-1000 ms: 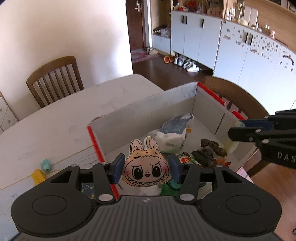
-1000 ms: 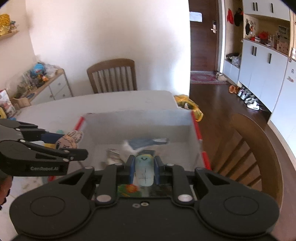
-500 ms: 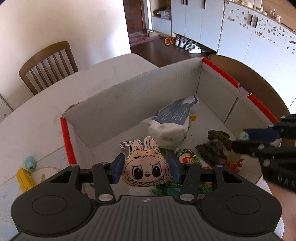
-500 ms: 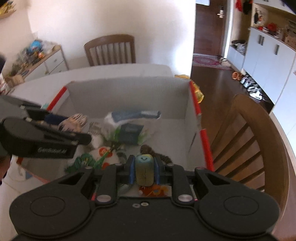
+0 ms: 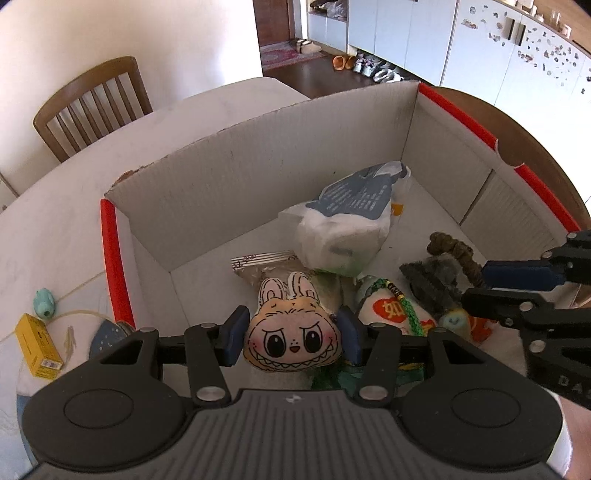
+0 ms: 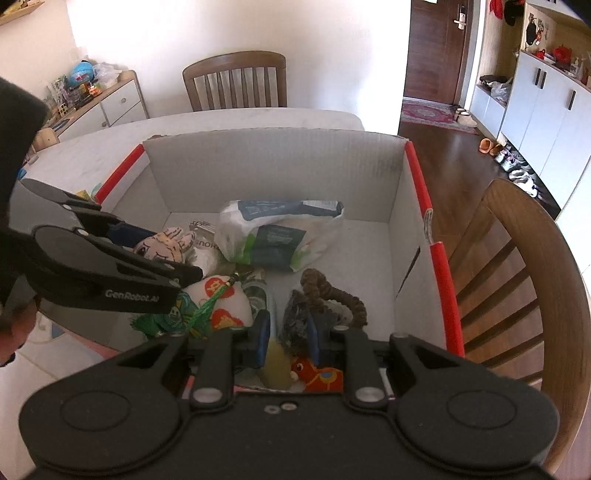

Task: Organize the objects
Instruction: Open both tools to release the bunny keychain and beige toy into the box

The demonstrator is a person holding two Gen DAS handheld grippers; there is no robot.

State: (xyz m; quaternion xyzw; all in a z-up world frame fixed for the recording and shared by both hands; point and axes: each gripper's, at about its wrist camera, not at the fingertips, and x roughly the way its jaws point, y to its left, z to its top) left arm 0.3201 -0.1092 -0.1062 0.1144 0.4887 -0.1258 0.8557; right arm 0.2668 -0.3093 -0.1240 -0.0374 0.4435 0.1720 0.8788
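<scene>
Left gripper (image 5: 291, 334) grips the rabbit plush (image 5: 291, 338) firmly; right gripper (image 6: 285, 334), fingers just easing apart, frees the yellow toy (image 6: 275, 363): drop both low inside the box (image 6: 273, 166).

White walls (image 6: 184, 33), dark wood floor (image 6: 443, 144), wooden chair (image 6: 236, 81) behind pale tabletop (image 6: 110, 140), white cupboards (image 5: 480, 48), brown door (image 6: 439, 48), daylight.

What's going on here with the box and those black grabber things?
A person is tidying small things into a cardboard box with two hand-held grippers. The left gripper holds a bunny-faced plush over the box. The right gripper has just been opening; its small yellow-green toy has slipped low between the jaws.
</scene>
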